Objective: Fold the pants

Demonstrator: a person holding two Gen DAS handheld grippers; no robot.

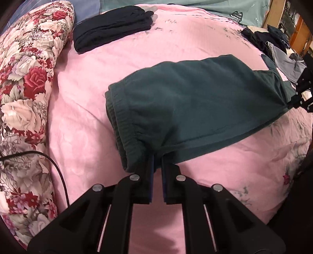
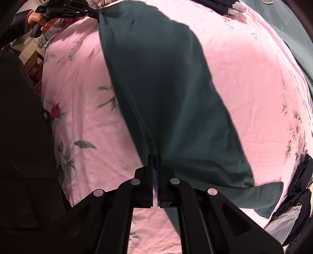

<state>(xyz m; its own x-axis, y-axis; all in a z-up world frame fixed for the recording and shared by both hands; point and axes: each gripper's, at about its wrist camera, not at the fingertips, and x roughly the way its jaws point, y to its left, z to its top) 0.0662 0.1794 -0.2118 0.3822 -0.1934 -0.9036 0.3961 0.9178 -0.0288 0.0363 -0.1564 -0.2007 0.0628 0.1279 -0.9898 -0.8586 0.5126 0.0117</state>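
A bed covered by a pink sheet with a faint floral print [image 1: 82, 109] fills both views, bordered on one side by a bulky quilt in a red, white and grey rose pattern [image 1: 25, 93] and at the far end by pale green bedding [image 1: 195, 5]. The dark teal fleece pants with a ribbed elastic waistband [image 1: 191, 101] hang stretched between the two tools just above the sheet, folded lengthwise, with the lower edge drooping toward the bed. The left hand-held gripper [image 1: 158, 156] has its black jaws pressed together on the waistband end, the bunched elastic draping over its left finger. The right hand-held gripper [image 2: 156, 158] is pinched tight on the opposite end of the pants, cloth caught between its blue-lined pads, and a loose corner of the fabric trails onto the sheet to the right of it. In the right wrist view the left tool shows at the top left, held by a person's hand [image 2: 36, 18] in a dark sleeve, and the person's dark jacket [image 2: 25, 136] fills the left edge. A folded stack of black garments [image 1: 111, 27] lies on the sheet near the quilt, well apart from the pants. A loose heap of dark and grey clothing [image 1: 277, 46] sits at the far right edge of the bed. A black cable [image 1: 56, 168] crosses the quilt.
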